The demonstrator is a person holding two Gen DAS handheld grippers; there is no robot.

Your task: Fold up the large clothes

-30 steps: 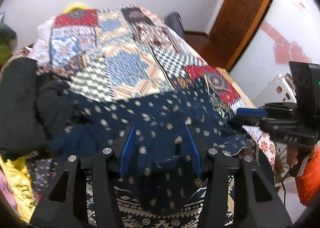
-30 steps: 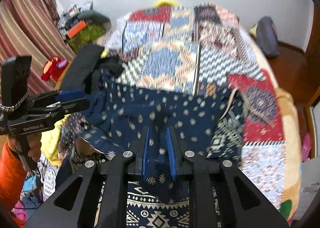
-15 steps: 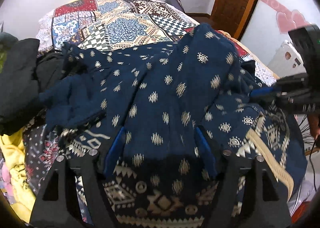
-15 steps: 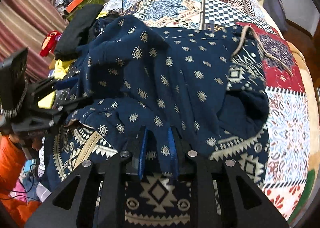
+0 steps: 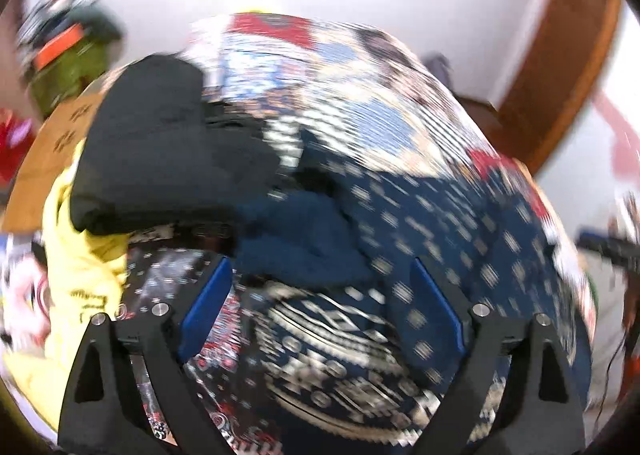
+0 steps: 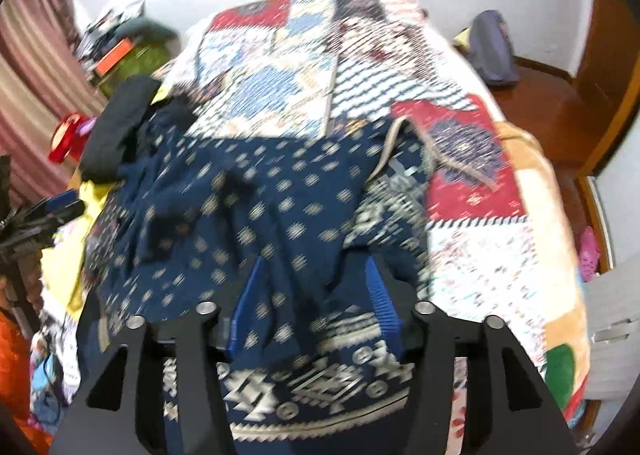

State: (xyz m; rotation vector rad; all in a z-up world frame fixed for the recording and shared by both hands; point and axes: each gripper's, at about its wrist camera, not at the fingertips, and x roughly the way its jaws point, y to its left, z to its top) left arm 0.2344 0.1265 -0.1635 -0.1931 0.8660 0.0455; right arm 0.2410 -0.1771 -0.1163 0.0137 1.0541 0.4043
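The navy printed garment (image 6: pixel 248 211) lies heaped on the patchwork bedspread (image 6: pixel 484 255), long axis nine to three, directly at twelve o'clock of both the left gripper (image 5: pixel 320 307) and right gripper (image 6: pixel 312 295) (jaws opening, cloth between them unpinched), neither hand nearer.

Soft, thin cloth, the navy garment (image 6: pixel 256 199) lies matt and rumpled under the right gripper (image 6: pixel 312 295), whose arms are matt black plastic with shiny metal screws and ribbed blue pads (image 6: pixel 382 303). Beyond it the patchwork quilt (image 6: pixel 472 255) looks plush. Ahead of the left gripper (image 5: pixel 320 307), a black garment (image 5: pixel 160 143) is dull, thick fabric. The floor (image 6: pixel 548 95) is glossy wood.
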